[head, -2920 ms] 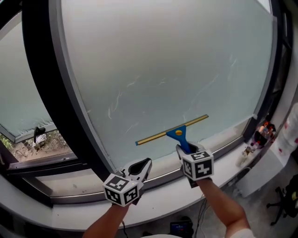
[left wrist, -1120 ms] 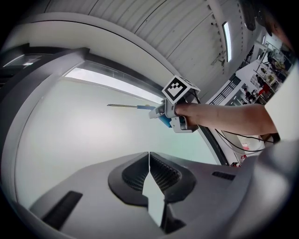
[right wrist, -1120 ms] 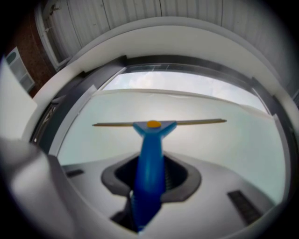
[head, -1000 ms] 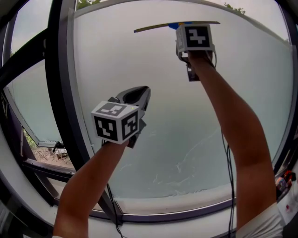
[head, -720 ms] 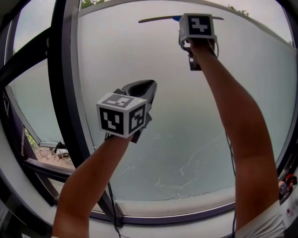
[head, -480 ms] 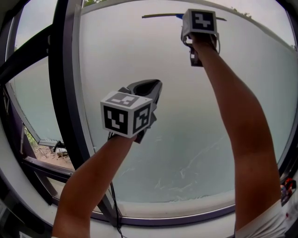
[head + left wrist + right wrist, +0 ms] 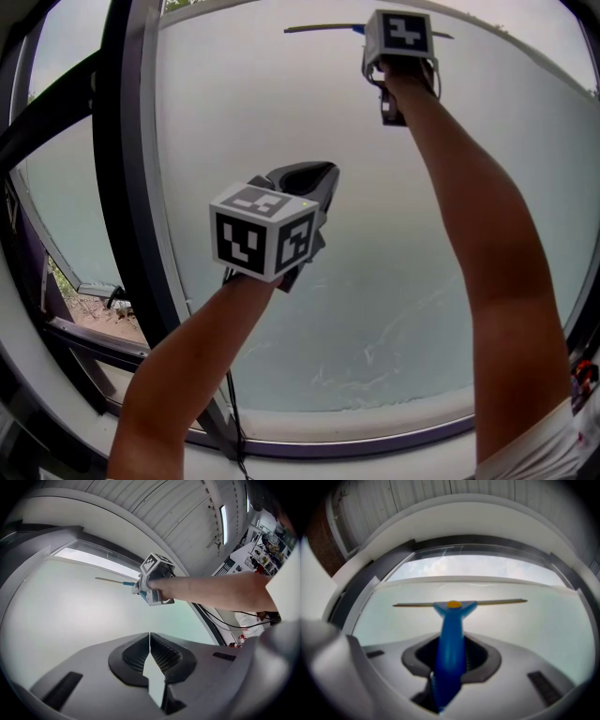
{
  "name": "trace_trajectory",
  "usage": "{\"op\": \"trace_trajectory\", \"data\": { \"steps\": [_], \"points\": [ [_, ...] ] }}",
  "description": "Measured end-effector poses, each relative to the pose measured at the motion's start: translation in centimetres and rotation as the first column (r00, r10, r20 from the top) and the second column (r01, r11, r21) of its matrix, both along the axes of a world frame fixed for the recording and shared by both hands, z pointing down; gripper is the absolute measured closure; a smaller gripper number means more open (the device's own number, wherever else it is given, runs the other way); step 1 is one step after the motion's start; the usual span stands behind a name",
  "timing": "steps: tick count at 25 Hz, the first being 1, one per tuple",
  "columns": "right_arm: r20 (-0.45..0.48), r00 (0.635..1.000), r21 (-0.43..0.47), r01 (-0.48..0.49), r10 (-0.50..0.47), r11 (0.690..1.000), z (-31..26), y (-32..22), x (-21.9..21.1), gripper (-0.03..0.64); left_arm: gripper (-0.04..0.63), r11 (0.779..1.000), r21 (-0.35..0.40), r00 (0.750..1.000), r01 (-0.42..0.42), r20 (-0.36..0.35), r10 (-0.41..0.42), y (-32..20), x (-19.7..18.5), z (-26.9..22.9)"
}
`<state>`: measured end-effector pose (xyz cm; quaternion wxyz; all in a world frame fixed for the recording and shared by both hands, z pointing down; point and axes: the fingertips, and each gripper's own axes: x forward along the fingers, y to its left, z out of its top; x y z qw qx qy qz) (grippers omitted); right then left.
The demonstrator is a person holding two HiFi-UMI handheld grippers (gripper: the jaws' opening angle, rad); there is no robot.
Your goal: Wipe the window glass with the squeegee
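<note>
Two grippers face the window glass [image 7: 375, 244], yet only the right gripper [image 7: 449, 665] pinches the squeegee [image 7: 451, 625] by its blue handle, blade level near the pane's top, while the left gripper [image 7: 150, 646], pressed together on nothing, hovers lower and leftward.

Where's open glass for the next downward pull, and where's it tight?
Free: the wide stretch of glass below the squeegee, down to the bottom frame, right of the left gripper. Tight: the top, where the blade sits near the pane's upper edge, and the strip between the left gripper and the black post.
</note>
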<state>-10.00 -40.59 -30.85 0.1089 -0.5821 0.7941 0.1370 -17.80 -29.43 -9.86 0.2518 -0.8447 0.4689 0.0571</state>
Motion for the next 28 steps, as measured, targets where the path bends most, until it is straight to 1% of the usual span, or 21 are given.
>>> {"op": "trace_trajectory", "data": {
  "steps": [5,12,18,23,28],
  "points": [
    [0.003,1.000,-0.009,-0.012,0.012,1.000,0.3,-0.3,0.6,0.486,0.568,1.000,-0.012,1.000,-0.017,0.006,0.017,-0.1,0.7,0.6],
    [-0.020,1.000,-0.017,-0.017,0.017,1.000,0.9,-0.1,0.6,0.486,0.568,0.998,-0.047,0.999,-0.038,-0.017,0.037,-0.2,0.7,1.4],
    [-0.027,0.999,-0.032,-0.021,0.020,0.999,3.2,-0.4,1.1,0.486,0.568,0.997,-0.062,0.999,-0.037,-0.032,0.035,-0.2,1.0,2.7],
    [-0.036,0.999,-0.054,-0.018,0.016,0.998,5.8,-0.9,1.2,0.486,0.568,0.996,-0.077,0.999,-0.044,-0.029,0.042,-0.2,1.5,4.3],
    [-0.034,0.999,-0.071,-0.020,0.017,0.997,6.5,-0.2,1.4,0.486,0.568,0.993,-0.100,0.998,-0.056,-0.034,0.053,0.5,1.7,5.0]
  ]
}}
